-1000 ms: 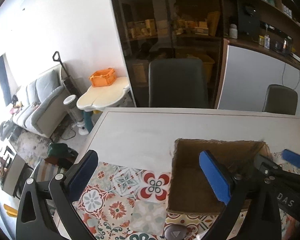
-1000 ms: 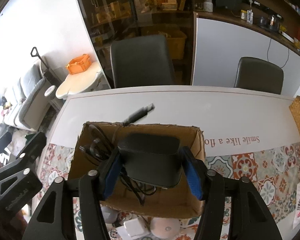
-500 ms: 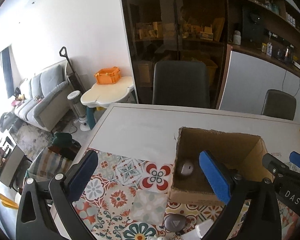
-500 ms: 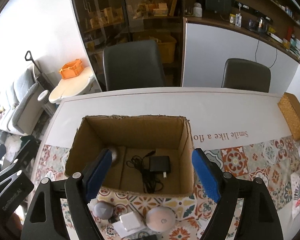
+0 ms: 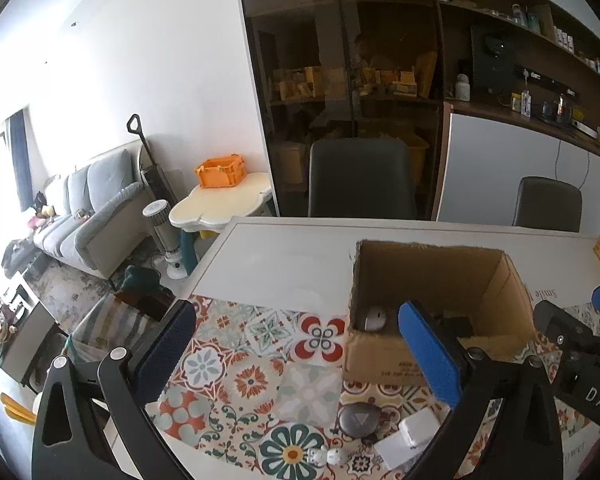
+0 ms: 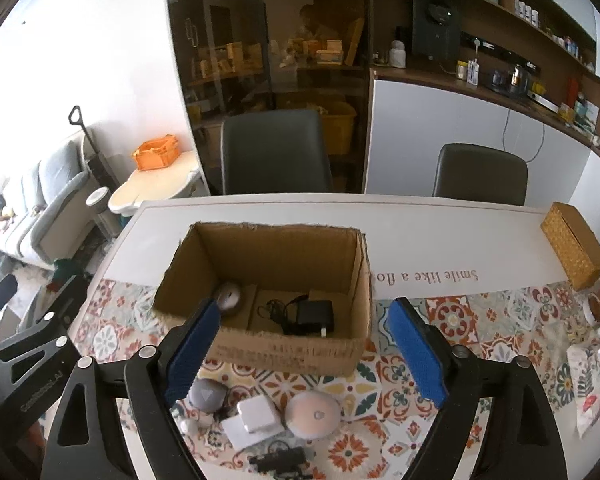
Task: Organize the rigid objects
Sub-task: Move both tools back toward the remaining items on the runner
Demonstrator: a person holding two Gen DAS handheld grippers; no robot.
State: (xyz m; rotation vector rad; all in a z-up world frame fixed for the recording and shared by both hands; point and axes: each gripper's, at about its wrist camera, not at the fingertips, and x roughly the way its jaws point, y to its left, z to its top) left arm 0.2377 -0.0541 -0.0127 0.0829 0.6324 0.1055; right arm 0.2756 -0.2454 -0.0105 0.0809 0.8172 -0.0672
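Note:
An open cardboard box (image 6: 284, 354) (image 5: 384, 366) stands on the table. Inside lie a black power adapter with its cable (image 6: 314, 316) and a grey mouse (image 6: 229, 298) (image 5: 375, 318). In front of the box lie a dark grey rounded device (image 6: 207, 395) (image 5: 358, 420), a white cube charger on a white card (image 6: 256, 420) (image 5: 418, 432) and a round pinkish device (image 6: 314, 414). A small black gadget (image 6: 278, 460) lies nearest. My right gripper (image 6: 304, 354) is open and empty above the box's near side. My left gripper (image 5: 296, 354) is open and empty, left of the box.
A patterned tile mat (image 6: 480, 320) covers the near table. A wicker box (image 6: 574, 250) sits at the right, with packets and cups (image 6: 592, 384) near the right edge. Two dark chairs (image 6: 276, 152) stand behind the table. A small white figurine (image 5: 320, 456) lies near the front edge.
My right gripper opened and let the black adapter drop into the box, then drew back and up. My left gripper also pulled back and rose.

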